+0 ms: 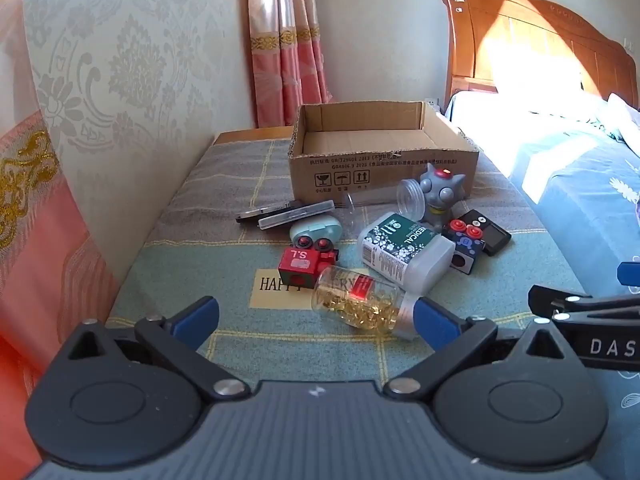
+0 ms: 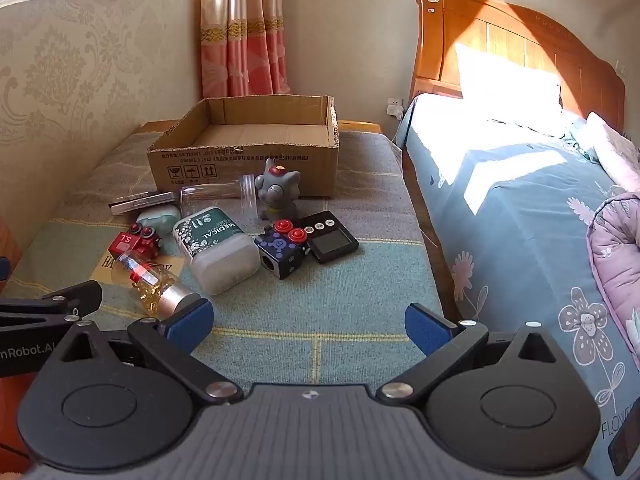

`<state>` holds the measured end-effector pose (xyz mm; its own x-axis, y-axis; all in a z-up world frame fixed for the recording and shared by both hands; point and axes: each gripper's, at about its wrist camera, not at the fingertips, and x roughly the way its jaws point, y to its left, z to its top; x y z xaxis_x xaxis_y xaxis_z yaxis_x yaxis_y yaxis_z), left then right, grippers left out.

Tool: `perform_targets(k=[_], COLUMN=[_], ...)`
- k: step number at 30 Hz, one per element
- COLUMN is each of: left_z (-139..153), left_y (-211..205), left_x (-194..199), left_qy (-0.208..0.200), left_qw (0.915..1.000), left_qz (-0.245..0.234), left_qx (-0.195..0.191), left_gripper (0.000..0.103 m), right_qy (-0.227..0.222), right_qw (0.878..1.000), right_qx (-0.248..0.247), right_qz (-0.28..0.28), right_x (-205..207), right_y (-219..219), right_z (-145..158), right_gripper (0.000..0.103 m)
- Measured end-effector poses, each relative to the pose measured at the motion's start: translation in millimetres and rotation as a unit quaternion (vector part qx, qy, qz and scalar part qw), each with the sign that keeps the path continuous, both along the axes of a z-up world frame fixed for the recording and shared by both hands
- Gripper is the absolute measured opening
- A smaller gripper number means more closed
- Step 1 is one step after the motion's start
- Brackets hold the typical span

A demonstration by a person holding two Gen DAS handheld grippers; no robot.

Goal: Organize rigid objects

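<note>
Left gripper (image 1: 316, 318): jaws wide, empty.
Right gripper (image 2: 309, 326): same.
Capsule bottle (image 1: 362, 306): lying nearest, before the empty cardboard box (image 1: 376, 148).
Technique: straddle the bottle crosswise, close mid-body.
</note>
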<state>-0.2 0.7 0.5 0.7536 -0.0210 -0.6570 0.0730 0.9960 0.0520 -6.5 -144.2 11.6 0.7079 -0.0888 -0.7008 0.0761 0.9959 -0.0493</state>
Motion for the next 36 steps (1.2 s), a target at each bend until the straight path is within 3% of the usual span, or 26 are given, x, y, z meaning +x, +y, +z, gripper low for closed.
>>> perform_targets(k=[4,36], left_z=[-0.9,2.7], left_y=[-2.0,-4.5], left_x=[-1.1,0.0], left_qy=[-0.002,0.0], left_qw=[0.9999,1.0], left_qz=[0.001,0.004], left_qx=[0.012,0.004], left_gripper=[0.103,0.102], right_qy=[-0.002,-0.009], right_qw=[1.0,1.0], right_qx=[-0.003,0.006], right_qz=[-0.002,-0.004], right_x=[0.2,-0.2], right_y=[-0.9,-2.1], right_z=[-0.1,4.5], right_gripper=[0.103,0.103])
